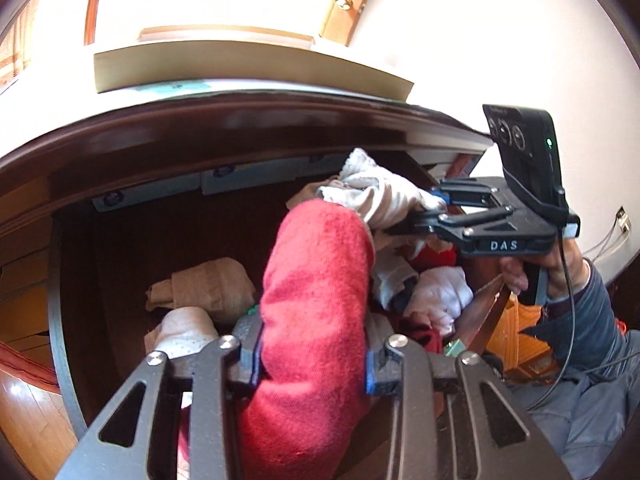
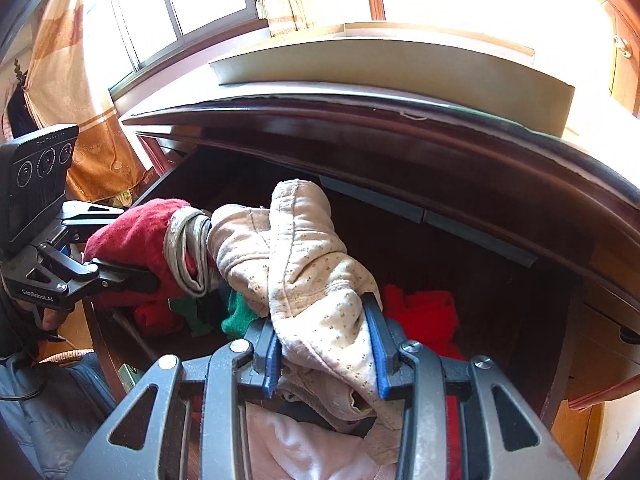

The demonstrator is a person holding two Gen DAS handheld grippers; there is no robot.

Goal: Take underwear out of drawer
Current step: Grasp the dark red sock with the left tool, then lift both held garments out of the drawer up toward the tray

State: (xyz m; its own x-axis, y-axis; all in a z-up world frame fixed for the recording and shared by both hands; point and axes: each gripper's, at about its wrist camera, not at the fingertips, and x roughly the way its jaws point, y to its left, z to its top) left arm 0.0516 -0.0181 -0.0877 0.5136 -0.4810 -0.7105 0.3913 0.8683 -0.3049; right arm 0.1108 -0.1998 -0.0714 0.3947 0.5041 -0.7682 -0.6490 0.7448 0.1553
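Observation:
The dark wooden drawer (image 1: 132, 248) stands open with several garments in it. My left gripper (image 1: 312, 368) is shut on a red fleecy garment (image 1: 316, 280), which rises as a thick roll between the blue pads. In the right wrist view that left gripper (image 2: 136, 244) comes in from the left, and the red garment (image 2: 136, 236) has a grey waistband. My right gripper (image 2: 326, 344) is shut on a cream underwear piece with small dots (image 2: 312, 280), held above the drawer (image 2: 460, 264). In the left wrist view the right gripper (image 1: 436, 208) holds the cream piece (image 1: 380, 196) at the drawer's right side.
The desk top (image 1: 200, 136) overhangs the back of the drawer and carries a thick pale pad (image 1: 240, 72). A folded beige garment (image 1: 204, 284), white clothes (image 1: 440, 292), red cloth (image 2: 420, 308) and green cloth (image 2: 236, 312) lie in the drawer. A person's hand (image 1: 560, 264) holds the right gripper.

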